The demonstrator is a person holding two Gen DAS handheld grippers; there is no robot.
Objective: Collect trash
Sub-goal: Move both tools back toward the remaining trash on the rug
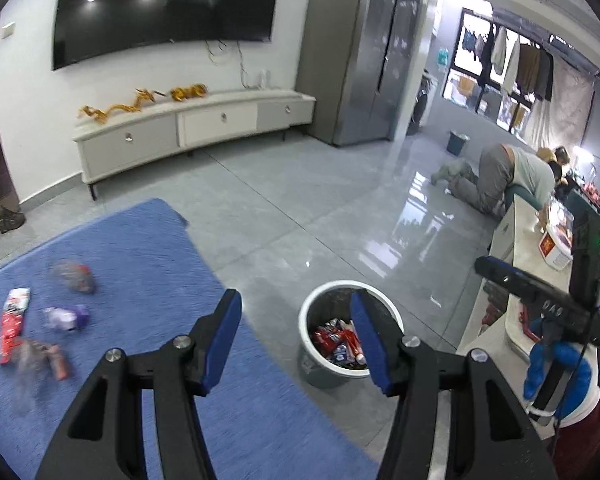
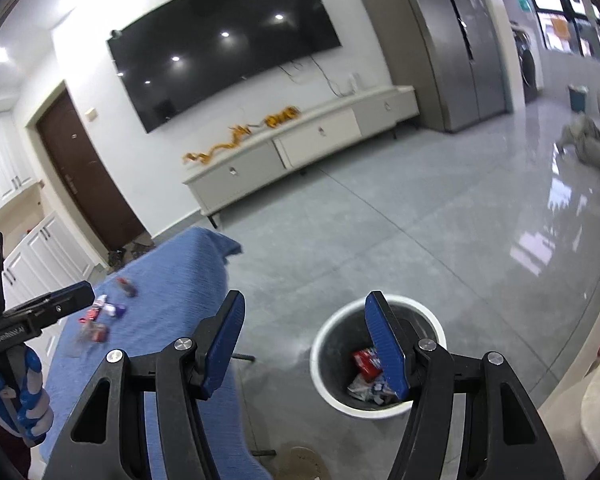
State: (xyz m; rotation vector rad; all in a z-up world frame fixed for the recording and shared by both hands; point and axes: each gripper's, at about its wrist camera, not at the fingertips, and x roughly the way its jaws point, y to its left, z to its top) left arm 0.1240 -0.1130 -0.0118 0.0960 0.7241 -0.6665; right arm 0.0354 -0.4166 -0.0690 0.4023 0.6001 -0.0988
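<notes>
Four wrappers (image 1: pixel 14 322) are lying loose on the blue cloth (image 1: pixel 148 264). One white-rimmed bin (image 1: pixel 342 292) is standing on the grey floor (image 1: pixel 300 208) beside it, holding several red and white wrappers. Left gripper (image 1: pixel 296 340) and right gripper (image 2: pixel 305 342) are both hovering above, angled downward, jaws parted, gripping nothing.

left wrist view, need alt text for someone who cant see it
The open, empty left gripper hangs above a white bin holding wrappers, on grey floor. Four trash pieces lie on the blue cloth.
</notes>
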